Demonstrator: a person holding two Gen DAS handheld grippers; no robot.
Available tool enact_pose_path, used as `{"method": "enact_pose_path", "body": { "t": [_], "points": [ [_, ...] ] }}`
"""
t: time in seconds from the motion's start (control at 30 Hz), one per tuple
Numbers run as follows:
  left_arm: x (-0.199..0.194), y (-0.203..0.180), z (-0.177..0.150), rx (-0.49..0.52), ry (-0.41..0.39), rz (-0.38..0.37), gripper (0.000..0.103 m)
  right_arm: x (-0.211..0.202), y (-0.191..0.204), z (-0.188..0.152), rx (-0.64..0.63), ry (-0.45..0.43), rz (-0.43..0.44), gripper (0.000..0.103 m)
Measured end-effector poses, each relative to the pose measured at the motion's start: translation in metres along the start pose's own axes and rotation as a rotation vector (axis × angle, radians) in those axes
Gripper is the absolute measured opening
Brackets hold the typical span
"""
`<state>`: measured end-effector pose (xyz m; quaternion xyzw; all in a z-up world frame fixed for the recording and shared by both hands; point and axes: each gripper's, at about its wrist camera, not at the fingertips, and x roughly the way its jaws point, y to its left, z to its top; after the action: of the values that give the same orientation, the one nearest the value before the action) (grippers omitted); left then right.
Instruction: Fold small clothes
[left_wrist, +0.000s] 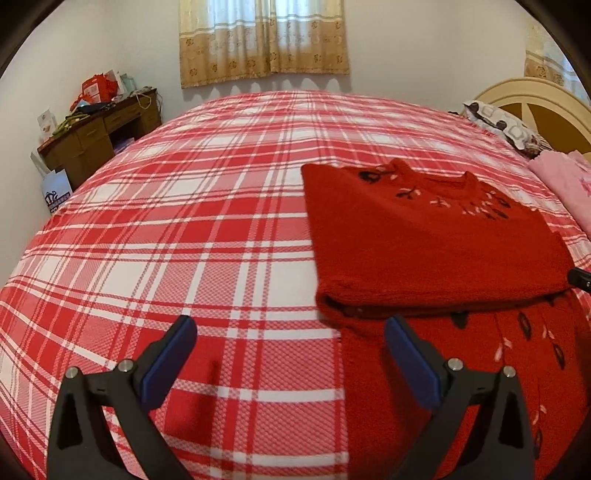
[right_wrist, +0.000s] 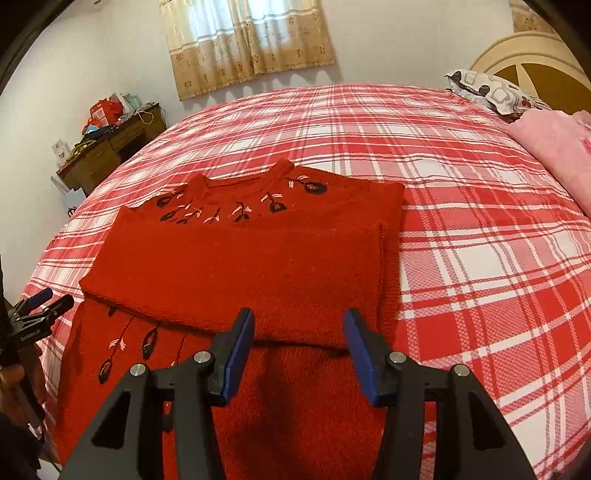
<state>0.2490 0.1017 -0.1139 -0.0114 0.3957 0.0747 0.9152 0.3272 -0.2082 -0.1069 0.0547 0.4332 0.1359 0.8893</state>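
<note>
The red embroidered sweater (right_wrist: 236, 266) lies partly folded, hem nearest; the right gripper (right_wrist: 299, 349) hovers over it, jaws apart; the left gripper (left_wrist: 290, 360), jaws also apart, sits beside its left edge.

Your red sweater (right_wrist: 236, 266) runs off the bottom edge in both views, so its hem is unseen. Only a sliver of your right hand-held gripper (left_wrist: 580, 277) shows in the left view. Clutter on the desk (left_wrist: 99, 129) is too small to identify.
</note>
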Motion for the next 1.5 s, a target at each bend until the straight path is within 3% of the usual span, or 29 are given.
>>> {"method": "enact_pose_path", "body": {
  "t": [0.67, 1.5],
  "points": [
    [-0.052, -0.028, -0.027, 0.079, -0.018, -0.081, 0.103, -0.045, 0.017, -0.044, -0.016, 0.035, 0.045, 0.052],
    [-0.092, -0.039, -0.082, 0.162, 0.059, -0.144, 0.103, -0.091, 0.032, -0.121, -0.056, 0.114, 0.061, 0.052]
  ]
}}
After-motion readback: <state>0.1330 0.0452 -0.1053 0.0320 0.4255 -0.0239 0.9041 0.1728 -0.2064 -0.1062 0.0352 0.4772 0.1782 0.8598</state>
